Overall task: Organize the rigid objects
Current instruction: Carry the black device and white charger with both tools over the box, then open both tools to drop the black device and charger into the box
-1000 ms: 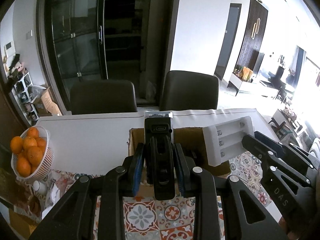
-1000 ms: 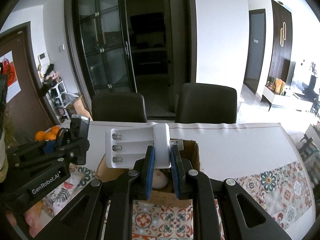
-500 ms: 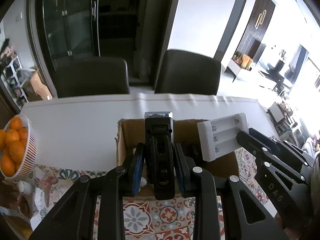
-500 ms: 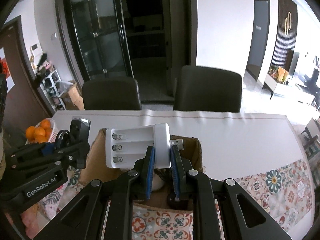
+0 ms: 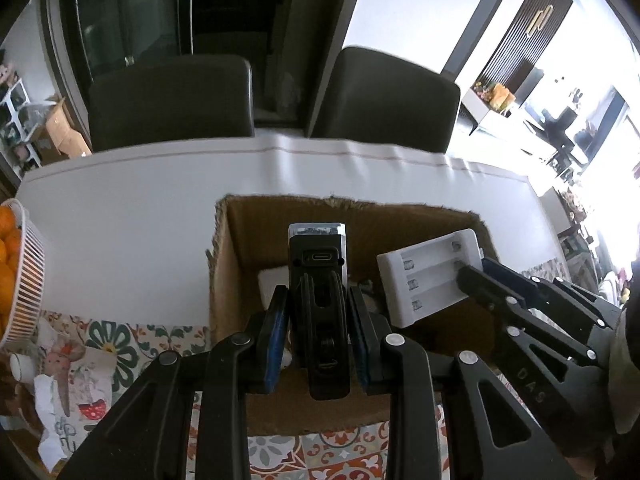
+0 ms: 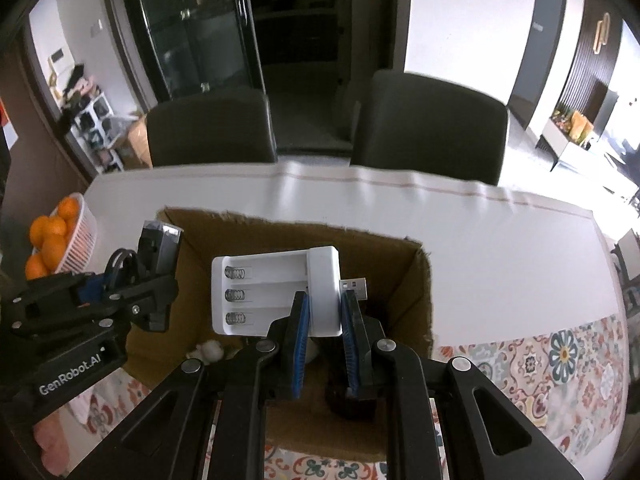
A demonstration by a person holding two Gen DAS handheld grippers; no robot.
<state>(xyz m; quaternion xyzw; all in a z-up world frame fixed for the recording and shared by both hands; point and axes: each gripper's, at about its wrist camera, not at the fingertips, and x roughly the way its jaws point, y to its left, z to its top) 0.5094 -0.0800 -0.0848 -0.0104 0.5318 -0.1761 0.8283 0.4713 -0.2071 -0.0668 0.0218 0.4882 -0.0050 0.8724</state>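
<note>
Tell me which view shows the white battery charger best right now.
The right wrist view: the white battery charger sits centred, all three slots and its USB plug visible, pinched in the right claw over the cardboard box. The left wrist view shows it off to the side, angled.

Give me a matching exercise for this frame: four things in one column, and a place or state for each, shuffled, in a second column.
1. white battery charger
2. black device with a USB-C port
3. cardboard box
4. oranges

A. in a white basket at the table's left
B. open on the table, below both grippers
C. clamped in the right gripper
D. clamped in the left gripper

Pairs: 1-C, 2-D, 3-B, 4-A
</note>
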